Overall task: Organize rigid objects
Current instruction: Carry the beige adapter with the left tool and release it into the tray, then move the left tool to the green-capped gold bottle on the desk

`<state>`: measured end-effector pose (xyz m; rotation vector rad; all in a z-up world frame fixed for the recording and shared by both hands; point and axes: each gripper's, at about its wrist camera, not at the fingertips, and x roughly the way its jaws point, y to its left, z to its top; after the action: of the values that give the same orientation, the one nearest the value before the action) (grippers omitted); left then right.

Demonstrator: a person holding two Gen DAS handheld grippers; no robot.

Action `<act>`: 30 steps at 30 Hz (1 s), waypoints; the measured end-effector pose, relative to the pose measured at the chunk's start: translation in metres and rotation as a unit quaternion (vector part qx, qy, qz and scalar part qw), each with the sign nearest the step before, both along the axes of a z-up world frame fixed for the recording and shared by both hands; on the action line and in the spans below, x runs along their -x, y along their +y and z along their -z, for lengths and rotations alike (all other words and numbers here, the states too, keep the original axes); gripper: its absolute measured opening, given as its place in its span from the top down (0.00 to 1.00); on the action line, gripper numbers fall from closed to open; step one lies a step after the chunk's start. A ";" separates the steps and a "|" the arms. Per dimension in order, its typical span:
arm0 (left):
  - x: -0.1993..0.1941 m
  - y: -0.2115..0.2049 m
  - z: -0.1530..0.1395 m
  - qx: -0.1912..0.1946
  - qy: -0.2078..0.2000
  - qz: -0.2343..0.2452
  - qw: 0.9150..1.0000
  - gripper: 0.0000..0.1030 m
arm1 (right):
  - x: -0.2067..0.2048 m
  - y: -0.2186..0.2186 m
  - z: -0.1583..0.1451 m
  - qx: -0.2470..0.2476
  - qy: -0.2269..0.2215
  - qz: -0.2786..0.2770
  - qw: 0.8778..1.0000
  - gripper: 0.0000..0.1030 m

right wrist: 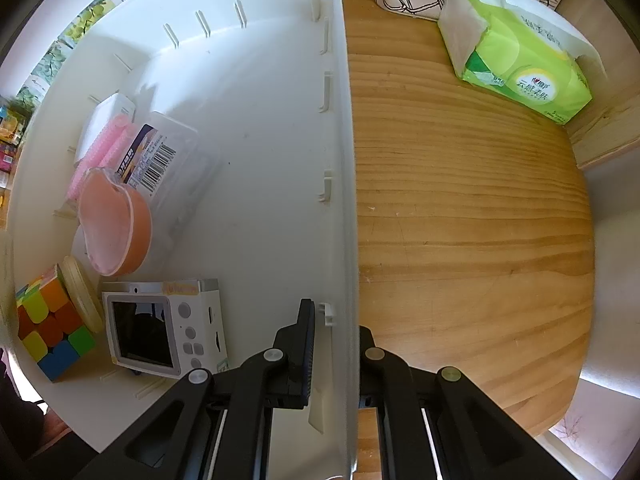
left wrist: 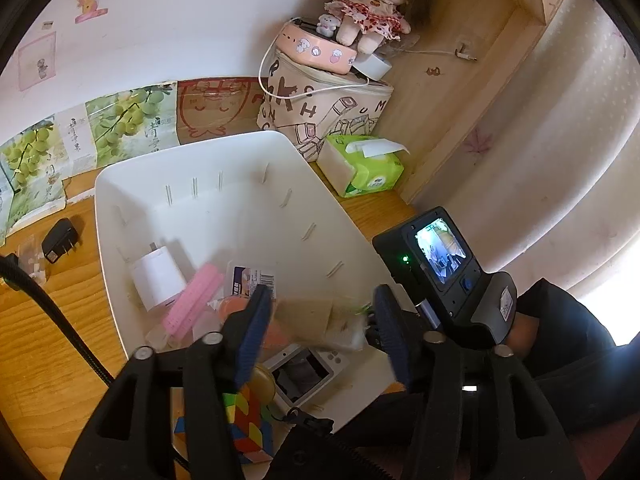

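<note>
While the right gripper (right wrist: pixel 334 344) clamps the side wall of the white bin (right wrist: pixel 344 160), one finger inside and one outside, apparently to steady it, the left gripper (left wrist: pixel 324 320) hangs over the bin's near end with its jaws apart and nothing pressed between them; a blurred tan object shows in the gap, probably just let go. Ahead of and below the left gripper lie the sorted pieces: a white charger (left wrist: pixel 158 276), a pink comb (left wrist: pixel 194 304), a small white camera (right wrist: pixel 164 332) and a colour cube (right wrist: pixel 52 324). Off to the left gripper's far left, a black plug adapter (left wrist: pixel 60 240) sits on the tabletop (right wrist: pixel 472 220) outside the bin, likely next to go in
</note>
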<state>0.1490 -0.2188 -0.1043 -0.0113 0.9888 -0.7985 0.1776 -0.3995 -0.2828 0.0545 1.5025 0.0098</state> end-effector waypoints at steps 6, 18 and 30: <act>0.000 0.006 0.000 0.005 -0.005 -0.011 1.000 0.26 | -0.003 -0.001 0.001 -0.003 0.005 0.000 1.000 0.91; -0.020 0.048 0.002 0.023 -0.010 -0.117 0.993 0.26 | -0.011 0.012 0.001 0.015 0.016 -0.014 1.000 0.91; -0.054 0.107 0.014 0.009 0.008 -0.230 0.973 0.26 | -0.012 0.021 0.003 0.024 0.022 -0.012 0.999 0.88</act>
<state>0.2026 -0.1114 -0.1181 -0.2545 0.9465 -0.3802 0.1901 -0.3788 -0.2862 -0.0022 1.5458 -0.0076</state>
